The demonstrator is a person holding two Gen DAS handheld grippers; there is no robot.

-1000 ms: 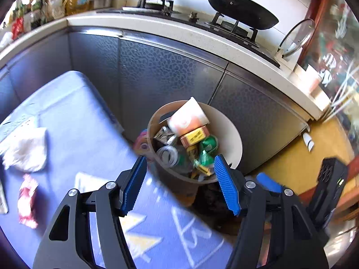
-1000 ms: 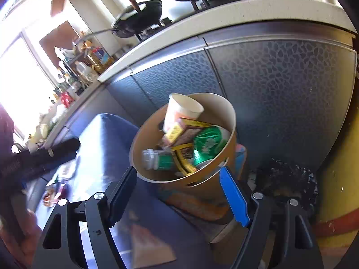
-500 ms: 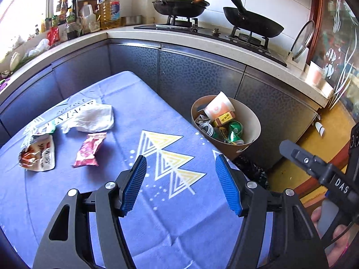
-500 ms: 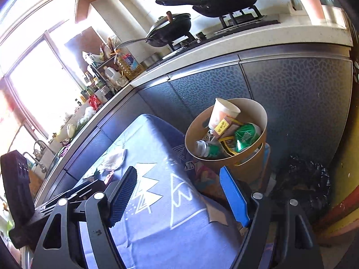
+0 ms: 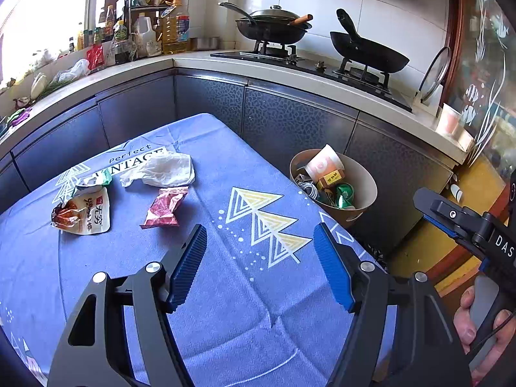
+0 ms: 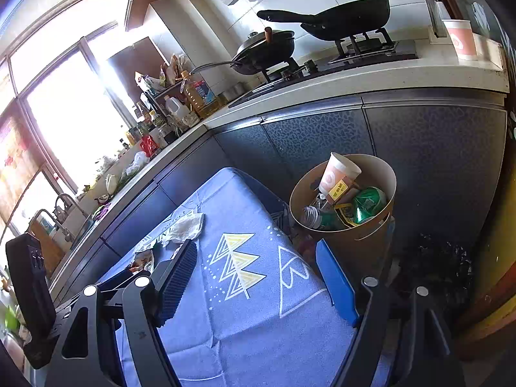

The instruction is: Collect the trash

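On the blue tablecloth (image 5: 245, 277) lie a red snack wrapper (image 5: 165, 207), a crumpled white plastic bag (image 5: 164, 170), a torn white and orange packet (image 5: 82, 215) and a green and white wrapper (image 5: 94, 180). A tan bin (image 5: 364, 190) beside the table's right edge holds a paper cup, a yellow box and green packets. My left gripper (image 5: 260, 251) hovers over the cloth, its jaws opening with nothing between them. My right gripper (image 6: 256, 271) is open and empty above the table's near corner, the bin (image 6: 374, 242) just beyond it.
Dark cabinets and a white counter (image 5: 322, 74) with a stove, pans and bottles wrap the far side. A paper cup (image 6: 461, 40) stands at the counter's right end. A black bag (image 6: 435, 258) lies on the floor by the bin. A hand (image 5: 474, 325) grips the right tool.
Both grippers have pulled back and up from the bin. The left view now takes in the whole table and its wrappers; the right view shows the bin farther off.
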